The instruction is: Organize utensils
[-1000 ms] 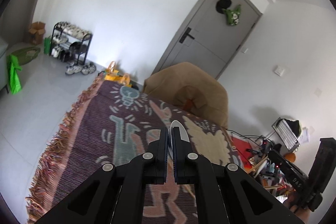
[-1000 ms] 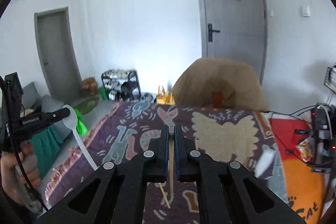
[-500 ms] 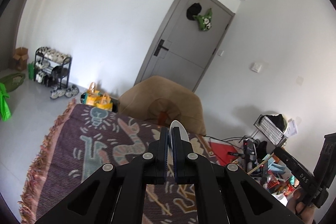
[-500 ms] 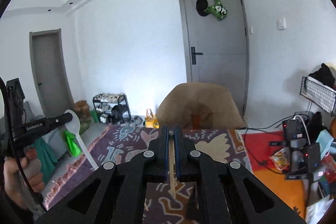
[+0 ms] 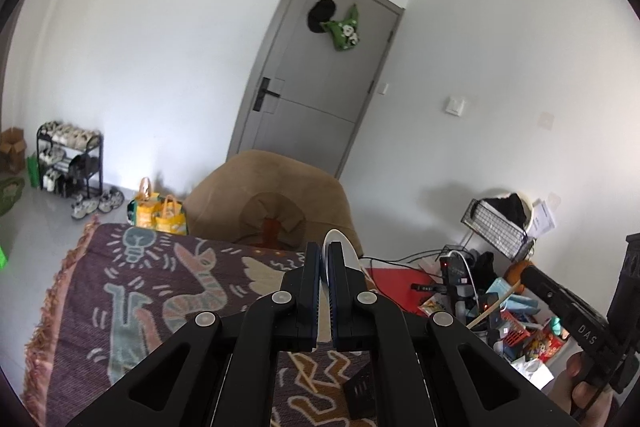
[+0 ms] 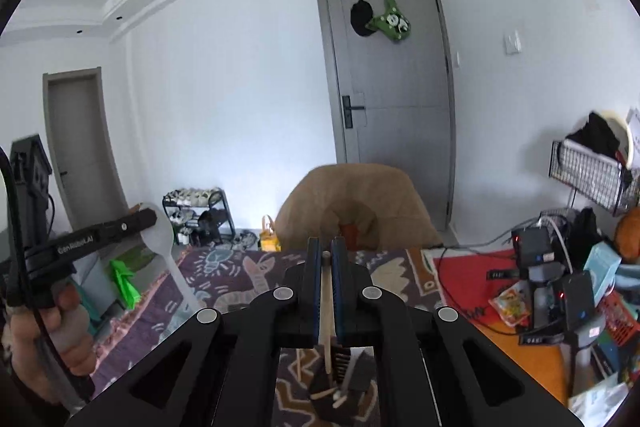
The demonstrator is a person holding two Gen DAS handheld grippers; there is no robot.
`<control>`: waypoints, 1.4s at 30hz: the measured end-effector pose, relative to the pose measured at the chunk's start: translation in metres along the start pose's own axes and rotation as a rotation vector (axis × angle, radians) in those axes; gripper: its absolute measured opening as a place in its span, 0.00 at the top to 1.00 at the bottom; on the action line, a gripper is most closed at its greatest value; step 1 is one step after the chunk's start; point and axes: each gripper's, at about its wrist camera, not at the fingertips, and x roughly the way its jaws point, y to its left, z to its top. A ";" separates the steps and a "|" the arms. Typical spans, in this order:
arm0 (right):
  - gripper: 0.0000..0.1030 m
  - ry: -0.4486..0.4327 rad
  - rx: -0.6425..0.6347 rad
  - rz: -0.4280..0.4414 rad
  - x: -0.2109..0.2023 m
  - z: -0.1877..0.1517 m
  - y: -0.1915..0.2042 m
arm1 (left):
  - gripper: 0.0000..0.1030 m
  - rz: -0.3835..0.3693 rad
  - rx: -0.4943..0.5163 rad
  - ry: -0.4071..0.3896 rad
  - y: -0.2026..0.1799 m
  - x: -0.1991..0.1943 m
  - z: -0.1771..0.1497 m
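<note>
While both tools are raised above the patterned rug (image 5: 132, 303), a white spoon (image 5: 340, 247) is clamped in the left gripper (image 5: 325, 259) and a wooden chopstick (image 6: 326, 311) is pinched in the right gripper (image 6: 325, 255), over a black holder (image 6: 340, 383) near the rug's near edge.

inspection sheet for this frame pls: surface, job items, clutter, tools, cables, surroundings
Surface: patterned rug, fringed edge.
Job's things: white spoon in left tool; wooden chopstick in right tool; black holder below with utensils, one chopstick loose beside it.
Clutter: electronics and snack packets on red mat.
Grippers: left tool shut on spoon; right tool shut on chopstick.
Cables: grey cable across red mat.
Surroundings: tan beanbag, grey door, shoe rack.
</note>
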 end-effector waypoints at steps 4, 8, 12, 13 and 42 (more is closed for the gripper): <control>0.93 0.029 0.019 0.019 0.013 -0.014 -0.007 | 0.97 0.004 0.055 0.003 -0.016 0.015 -0.004; 0.52 0.024 0.093 0.019 0.008 -0.026 -0.022 | 0.97 0.013 0.095 0.000 -0.025 0.023 -0.007; 0.52 0.007 0.180 0.006 -0.006 -0.041 -0.042 | 0.97 0.004 0.144 0.007 -0.038 0.035 -0.013; 0.52 -0.001 0.209 0.001 -0.010 -0.046 -0.048 | 0.97 0.003 0.156 0.008 -0.041 0.038 -0.014; 0.44 -0.004 0.410 -0.095 -0.046 -0.118 -0.089 | 0.87 -0.053 0.400 0.058 -0.108 0.063 -0.082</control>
